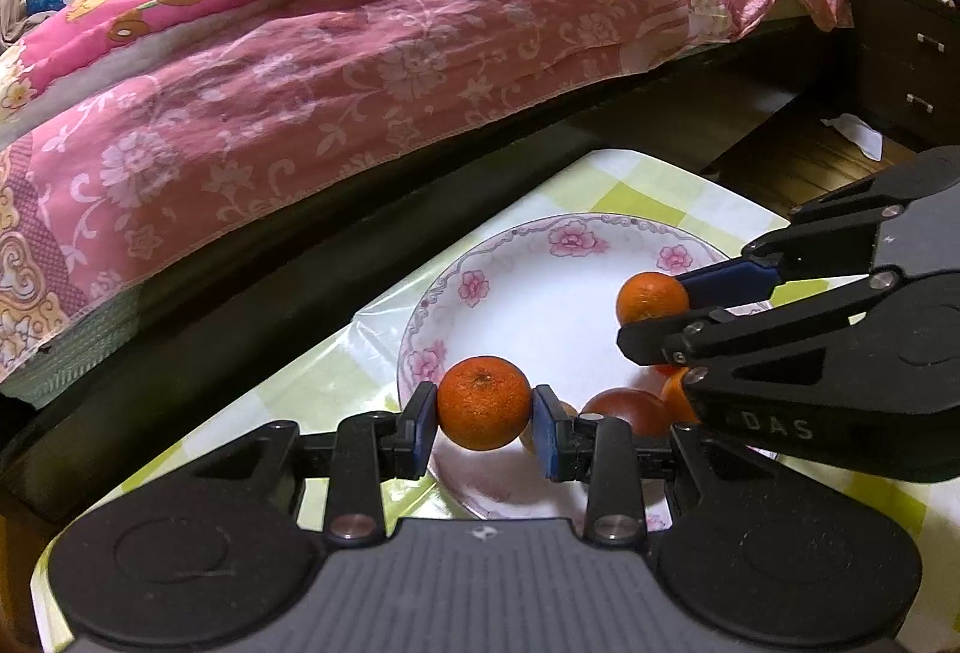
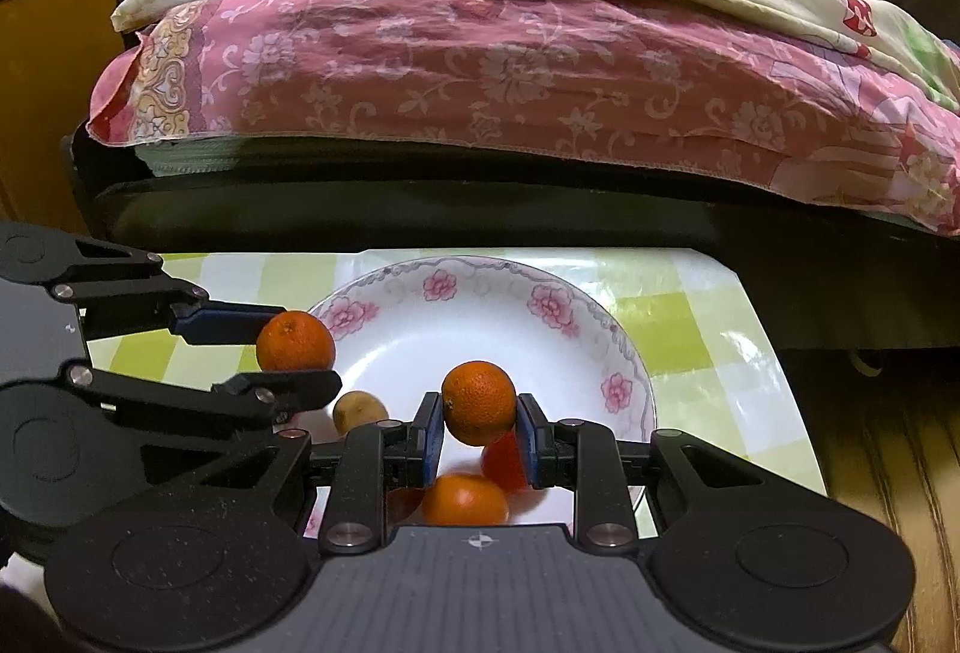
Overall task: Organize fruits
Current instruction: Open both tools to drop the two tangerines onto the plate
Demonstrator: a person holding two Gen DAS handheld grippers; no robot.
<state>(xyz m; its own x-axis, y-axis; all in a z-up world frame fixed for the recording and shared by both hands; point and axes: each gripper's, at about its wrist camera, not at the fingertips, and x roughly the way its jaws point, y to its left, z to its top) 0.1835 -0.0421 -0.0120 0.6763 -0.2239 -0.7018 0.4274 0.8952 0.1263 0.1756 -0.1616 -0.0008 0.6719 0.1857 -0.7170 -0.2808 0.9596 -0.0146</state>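
Note:
My left gripper (image 1: 485,416) is shut on a tangerine (image 1: 483,402), held just above the near left rim of a white floral plate (image 1: 540,263). My right gripper (image 2: 479,428) is shut on a second tangerine (image 2: 478,401) over the same plate (image 2: 558,353). In the left wrist view the right gripper (image 1: 651,311) reaches in from the right with its tangerine (image 1: 651,298). In the right wrist view the left gripper (image 2: 297,347) comes in from the left with its tangerine (image 2: 295,341). On the plate lie another orange fruit (image 2: 465,500), a red fruit (image 2: 503,460) and a small brownish fruit (image 2: 359,410).
The plate rests on a small table with a yellow-green checked cloth (image 2: 690,329). A bed with pink floral bedding (image 1: 300,83) runs close behind the table. A dark dresser (image 1: 906,59) stands at the right, with wooden floor (image 2: 888,473) beside the table.

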